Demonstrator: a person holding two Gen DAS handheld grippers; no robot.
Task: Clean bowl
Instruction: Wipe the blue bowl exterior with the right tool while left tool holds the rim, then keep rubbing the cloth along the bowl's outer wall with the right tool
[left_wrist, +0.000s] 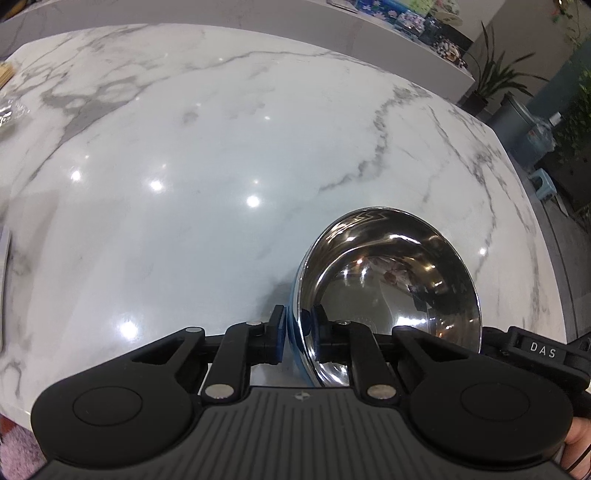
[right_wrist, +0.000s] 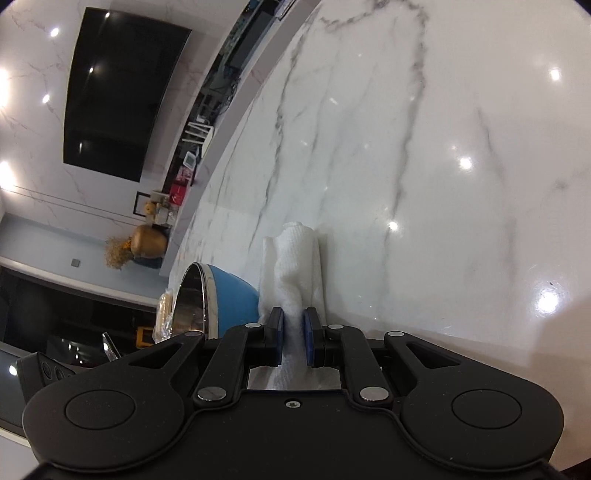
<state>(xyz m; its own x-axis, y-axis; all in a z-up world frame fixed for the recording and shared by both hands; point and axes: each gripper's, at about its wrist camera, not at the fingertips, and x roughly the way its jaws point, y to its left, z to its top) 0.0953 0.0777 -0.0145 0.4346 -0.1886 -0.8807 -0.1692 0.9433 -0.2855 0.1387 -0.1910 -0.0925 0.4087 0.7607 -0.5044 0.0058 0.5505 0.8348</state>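
Marble worktop (left_wrist: 207, 155) underneath; the left gripper (left_wrist: 299, 332) clamps the bowl's (left_wrist: 391, 288) rim, tilting its mouth open, while the right gripper (right_wrist: 293, 334), beside it, pinches a cloth (right_wrist: 295, 269) ready for wiping.

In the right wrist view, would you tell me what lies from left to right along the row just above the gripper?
Bag of sticks → bowl → white cloth pinched by the right gripper → bare marble table.

Glossy white marble surface (left_wrist: 221, 129) mirrors ceiling lights. At ten o'clock in the right wrist view, a dark screen (right_wrist: 118, 96) hangs on a marble wall (right_wrist: 33, 147).
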